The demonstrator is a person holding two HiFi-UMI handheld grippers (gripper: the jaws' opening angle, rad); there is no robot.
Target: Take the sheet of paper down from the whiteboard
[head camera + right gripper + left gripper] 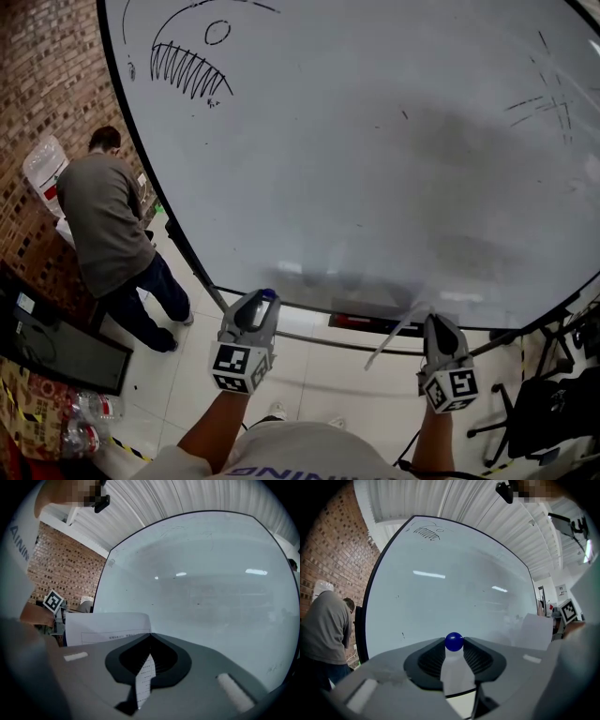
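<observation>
The whiteboard [375,141] fills the head view, and no sheet hangs on it. My right gripper [433,323] is shut on a corner of the printed sheet of paper [398,333], which hangs free in front of the board's lower edge and shows edge-on. In the right gripper view the paper [108,627] spreads to the left of the closed jaws [150,637]. My left gripper [264,298] is shut on a white magnet with a round blue head [454,641], held level toward the whiteboard [454,588]. The paper [536,630] shows at the right of that view.
A person in a grey shirt [108,220] stands by the brick wall [37,84] at the left. A scribbled drawing [187,61] marks the board's top left. Water bottles [80,422] lie on the floor at lower left, and a black chair [534,412] stands at lower right.
</observation>
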